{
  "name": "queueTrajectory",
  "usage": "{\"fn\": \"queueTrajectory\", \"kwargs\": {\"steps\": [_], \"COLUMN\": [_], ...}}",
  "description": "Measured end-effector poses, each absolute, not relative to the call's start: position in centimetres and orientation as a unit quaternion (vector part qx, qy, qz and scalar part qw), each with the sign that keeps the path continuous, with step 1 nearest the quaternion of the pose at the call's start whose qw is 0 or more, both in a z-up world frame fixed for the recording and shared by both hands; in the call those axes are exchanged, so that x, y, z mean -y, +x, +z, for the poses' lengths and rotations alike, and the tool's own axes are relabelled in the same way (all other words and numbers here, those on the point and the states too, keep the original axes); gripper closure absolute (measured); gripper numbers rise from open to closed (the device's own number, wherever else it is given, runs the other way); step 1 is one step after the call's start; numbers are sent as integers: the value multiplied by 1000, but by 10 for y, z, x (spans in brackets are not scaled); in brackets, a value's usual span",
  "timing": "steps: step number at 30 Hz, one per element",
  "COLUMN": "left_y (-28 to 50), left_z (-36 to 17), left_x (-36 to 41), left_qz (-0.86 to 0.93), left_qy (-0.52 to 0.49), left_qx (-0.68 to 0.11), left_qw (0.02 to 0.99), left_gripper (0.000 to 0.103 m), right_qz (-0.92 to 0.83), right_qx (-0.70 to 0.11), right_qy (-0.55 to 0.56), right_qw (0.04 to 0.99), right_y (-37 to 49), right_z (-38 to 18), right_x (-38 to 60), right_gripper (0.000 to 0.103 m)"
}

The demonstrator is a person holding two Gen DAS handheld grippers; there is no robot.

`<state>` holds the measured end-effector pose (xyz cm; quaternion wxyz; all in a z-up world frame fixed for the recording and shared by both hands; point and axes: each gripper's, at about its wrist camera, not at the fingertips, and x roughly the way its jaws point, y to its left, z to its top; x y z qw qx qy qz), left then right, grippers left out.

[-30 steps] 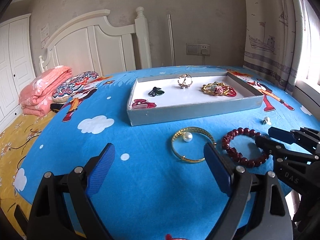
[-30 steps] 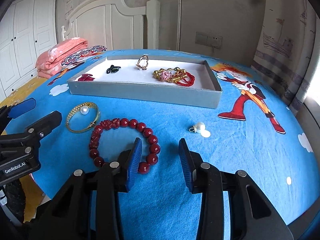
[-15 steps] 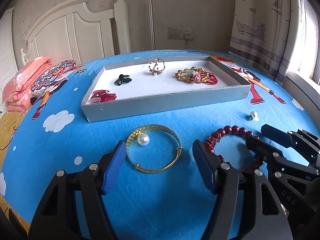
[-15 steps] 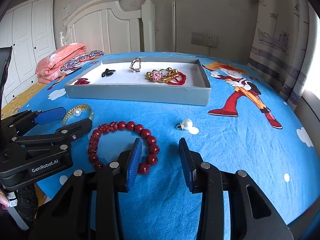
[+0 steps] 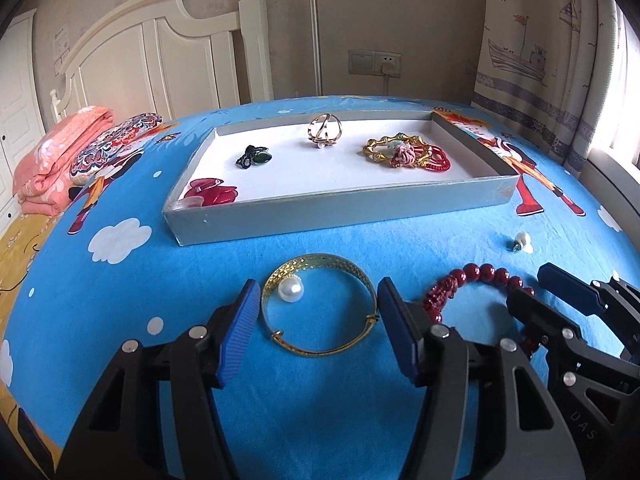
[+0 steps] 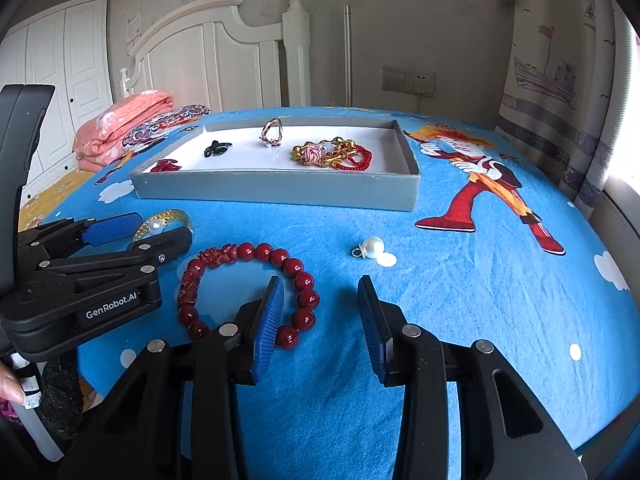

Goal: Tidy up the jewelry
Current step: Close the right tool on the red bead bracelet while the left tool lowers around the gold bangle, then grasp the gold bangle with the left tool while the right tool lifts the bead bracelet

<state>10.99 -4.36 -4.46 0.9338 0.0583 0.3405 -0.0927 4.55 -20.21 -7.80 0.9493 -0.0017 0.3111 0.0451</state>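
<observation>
**Spotter:** What's nearest in the left wrist view?

**Operator:** My left gripper (image 5: 318, 312) fills the lower centre. Its jaws are closing with the gold bangle (image 5: 320, 306) between them. The pads stand just beside the ring on either side, and I see no squeeze on it. The bangle's pearl (image 5: 291, 290) sits inside the loop, toward the left pad.

**Spotter:** And the right?

**Operator:** In the right wrist view my right gripper (image 6: 320, 316) is at a narrow, part-way gap with only blue cloth between the pads. Its left pad lies over the near right edge of the red bead bracelet (image 6: 248, 292); I can't tell whether it touches.

**Spotter:** Room to move?

**Operator:** The lower left is crowded, since the two grippers sit close, with bracelet and bangle side by side. To the right, the blue bedspread (image 6: 500, 280) lies open, apart from a pearl earring (image 6: 370, 249) at mid-frame.

**Spotter:** Farther back?

**Operator:** The grey tray (image 5: 340, 212) spans the upper middle, its near wall facing me across a bare strip of cloth. It already holds several pieces. Beyond it the bedspread edge drops away toward the headboard (image 5: 168, 52) and the curtain (image 5: 552, 60).
</observation>
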Motion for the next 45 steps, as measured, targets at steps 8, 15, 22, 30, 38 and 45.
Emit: {"fn": "queueTrajectory", "kwargs": {"steps": [8,15,22,30,38,45], "left_y": [116,114,106,87,79,79], "left_z": [-45,-46,-42,-32,-33,-34], "left_x": [30,37,35,26,22,17], "left_qz": [-91,-83,-85,-75,-74,-72], "left_qy": [23,47,50,54,55,47], "left_qx": [-359,-356,-335,-297,-287,-287], "left_qw": [928,929,937,950,954,954], "left_gripper": [38,44,44,44,44,44], "right_qz": [45,46,50,78,76,77], "right_qx": [-311,-311,-306,-289,-295,-284], "right_qy": [-1,0,-19,28,39,9], "right_qw": [949,949,951,954,952,956], "right_y": [46,45,42,37,44,43], "right_z": [-78,-78,-78,-75,-79,-65], "right_x": [202,202,193,199,204,192], "right_gripper": [66,66,90,91,91,76]}}
